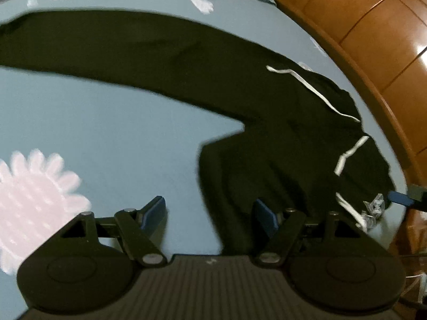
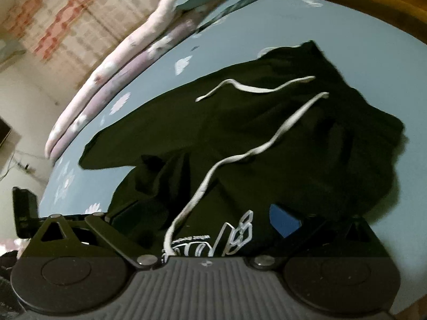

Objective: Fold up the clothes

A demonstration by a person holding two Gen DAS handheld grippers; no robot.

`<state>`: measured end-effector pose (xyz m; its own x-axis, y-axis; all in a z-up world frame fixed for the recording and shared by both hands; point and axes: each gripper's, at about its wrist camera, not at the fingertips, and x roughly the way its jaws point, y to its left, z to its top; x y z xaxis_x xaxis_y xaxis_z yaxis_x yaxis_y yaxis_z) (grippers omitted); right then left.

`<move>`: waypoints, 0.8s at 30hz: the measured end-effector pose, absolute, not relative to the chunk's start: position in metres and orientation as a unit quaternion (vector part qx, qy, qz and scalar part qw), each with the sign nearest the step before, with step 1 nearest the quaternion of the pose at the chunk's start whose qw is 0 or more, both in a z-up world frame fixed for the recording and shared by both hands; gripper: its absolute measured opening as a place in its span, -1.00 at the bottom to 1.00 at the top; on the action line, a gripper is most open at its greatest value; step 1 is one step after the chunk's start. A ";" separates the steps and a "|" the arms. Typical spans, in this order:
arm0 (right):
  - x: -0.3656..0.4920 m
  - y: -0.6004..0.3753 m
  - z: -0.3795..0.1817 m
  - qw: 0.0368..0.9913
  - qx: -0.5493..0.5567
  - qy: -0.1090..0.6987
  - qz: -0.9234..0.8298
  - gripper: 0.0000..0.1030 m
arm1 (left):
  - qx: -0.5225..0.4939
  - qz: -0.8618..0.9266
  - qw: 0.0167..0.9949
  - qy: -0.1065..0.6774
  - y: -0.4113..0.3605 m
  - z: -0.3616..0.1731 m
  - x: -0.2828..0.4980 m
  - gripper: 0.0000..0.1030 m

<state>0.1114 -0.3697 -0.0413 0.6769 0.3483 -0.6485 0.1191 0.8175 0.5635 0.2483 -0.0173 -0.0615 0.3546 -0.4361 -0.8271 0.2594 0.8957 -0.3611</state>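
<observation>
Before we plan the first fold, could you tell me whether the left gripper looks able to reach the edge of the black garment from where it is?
Probably yes: the left gripper is open just above the blue sheet, with the black garment edge already between its fingers and nothing in the way.

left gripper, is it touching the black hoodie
Cannot tell. In the left wrist view the left gripper stands open over the black hoodie edge, nothing pinched, but blur hides any gap.
</observation>
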 end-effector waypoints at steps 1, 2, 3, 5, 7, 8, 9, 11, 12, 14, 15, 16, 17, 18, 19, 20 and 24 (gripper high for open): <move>0.114 -0.368 -0.042 0.867 0.291 0.398 0.072 1.00 | -0.095 -0.217 0.812 0.534 -0.019 -0.065 0.248 0.42; 0.116 -0.367 -0.042 0.866 0.288 0.402 0.078 1.00 | -0.106 -0.221 0.804 0.541 -0.020 -0.069 0.247 0.42; 0.118 -0.366 -0.043 0.866 0.283 0.404 0.083 1.00 | -0.114 -0.224 0.798 0.548 -0.022 -0.072 0.247 0.42; 0.121 -0.364 -0.044 0.864 0.275 0.412 0.090 1.00 | -0.111 -0.231 0.790 0.558 -0.028 -0.077 0.244 0.41; 0.123 -0.363 -0.044 0.863 0.267 0.418 0.094 1.00 | -0.096 -0.240 0.785 0.562 -0.035 -0.079 0.240 0.42; 0.124 -0.362 -0.043 0.863 0.261 0.421 0.095 1.00 | -0.091 -0.246 0.785 0.561 -0.037 -0.078 0.238 0.41; 0.124 -0.361 -0.043 0.864 0.257 0.423 0.096 1.00 | -0.092 -0.255 0.782 0.561 -0.040 -0.077 0.236 0.41; 0.125 -0.360 -0.042 0.865 0.251 0.424 0.096 1.00 | -0.099 -0.275 0.773 0.563 -0.045 -0.075 0.233 0.41; 0.125 -0.360 -0.042 0.866 0.249 0.423 0.095 1.00 | -0.096 -0.283 0.771 0.562 -0.049 -0.073 0.231 0.41; 0.126 -0.358 -0.043 0.868 0.245 0.423 0.091 1.00 | -0.088 -0.295 0.772 0.557 -0.053 -0.067 0.229 0.41; 0.126 -0.356 -0.044 0.868 0.240 0.426 0.088 1.00 | -0.084 -0.300 0.772 0.554 -0.054 -0.064 0.229 0.41; 0.127 -0.354 -0.045 0.868 0.235 0.429 0.084 1.00 | -0.081 -0.305 0.773 0.551 -0.056 -0.061 0.228 0.41; 0.127 -0.352 -0.046 0.868 0.228 0.434 0.081 1.00 | -0.078 -0.310 0.773 0.548 -0.057 -0.058 0.228 0.41; 0.128 -0.350 -0.047 0.868 0.221 0.438 0.078 1.00 | -0.074 -0.315 0.773 0.545 -0.058 -0.055 0.227 0.41; 0.128 -0.348 -0.048 0.869 0.214 0.440 0.076 1.00 | -0.072 -0.319 0.773 0.543 -0.059 -0.052 0.227 0.41; 0.128 -0.347 -0.049 0.869 0.211 0.441 0.076 1.00 | -0.072 -0.321 0.774 0.541 -0.059 -0.050 0.227 0.41; 0.128 -0.344 -0.050 0.870 0.209 0.441 0.072 1.00 | -0.080 -0.326 0.776 0.534 -0.063 -0.044 0.229 0.41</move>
<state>0.1282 -0.3443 -0.0496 0.6002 0.3102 -0.7373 0.0593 0.9019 0.4278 0.2288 -0.0626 -0.0438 0.2180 -0.5914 -0.7763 0.4211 0.7746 -0.4718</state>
